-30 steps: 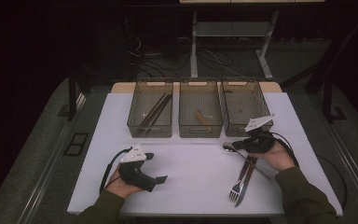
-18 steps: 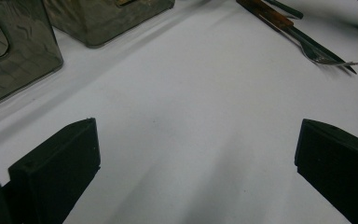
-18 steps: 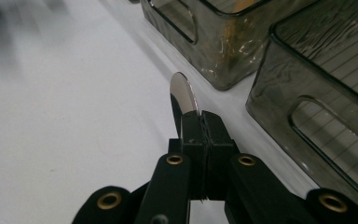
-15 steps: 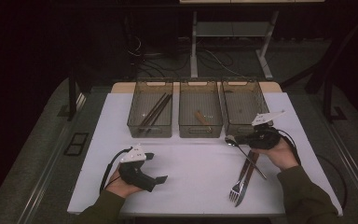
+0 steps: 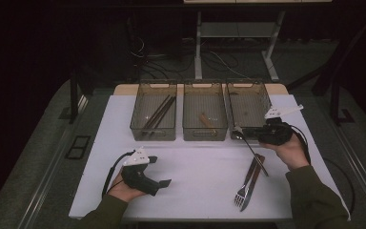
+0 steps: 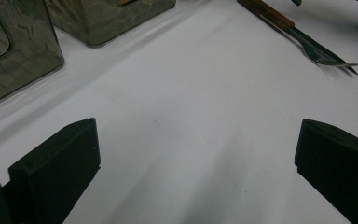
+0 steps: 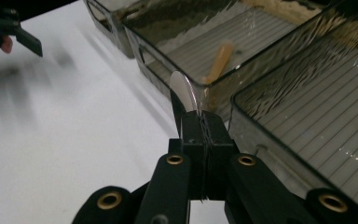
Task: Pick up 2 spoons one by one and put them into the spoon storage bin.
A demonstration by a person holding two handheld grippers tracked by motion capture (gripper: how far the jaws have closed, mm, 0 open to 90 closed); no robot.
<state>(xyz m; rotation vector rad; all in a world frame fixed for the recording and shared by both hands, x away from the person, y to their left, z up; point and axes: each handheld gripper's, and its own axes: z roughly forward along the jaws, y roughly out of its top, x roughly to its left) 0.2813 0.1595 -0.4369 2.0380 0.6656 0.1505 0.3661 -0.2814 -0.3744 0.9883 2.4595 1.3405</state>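
High view: your work surface is a white table (image 5: 195, 167) with three clear bins in a row along its far edge. The left bin (image 5: 155, 112) contains dark chopsticks (image 5: 158, 113), the middle bin (image 5: 205, 112) contains a short wooden piece (image 5: 206, 120), and the right bin (image 5: 248, 107) has only a few small bits on its ribbed floor. Your right gripper (image 5: 243, 132) is raised just in front of the right bin's near wall, which stands directly ahead of it. Its jaws are closed on a spoon (image 5: 251, 149); the bowl sits at the jaws and the handle slants down toward you. A fork (image 5: 244, 188) and a wooden-handled knife (image 5: 253, 179) lie side by side on the table, just beneath the spoon's handle end. Your left gripper (image 5: 159, 171) rests low on the near left of the table, well apart from the cutlery, jaws spread wide around bare surface.
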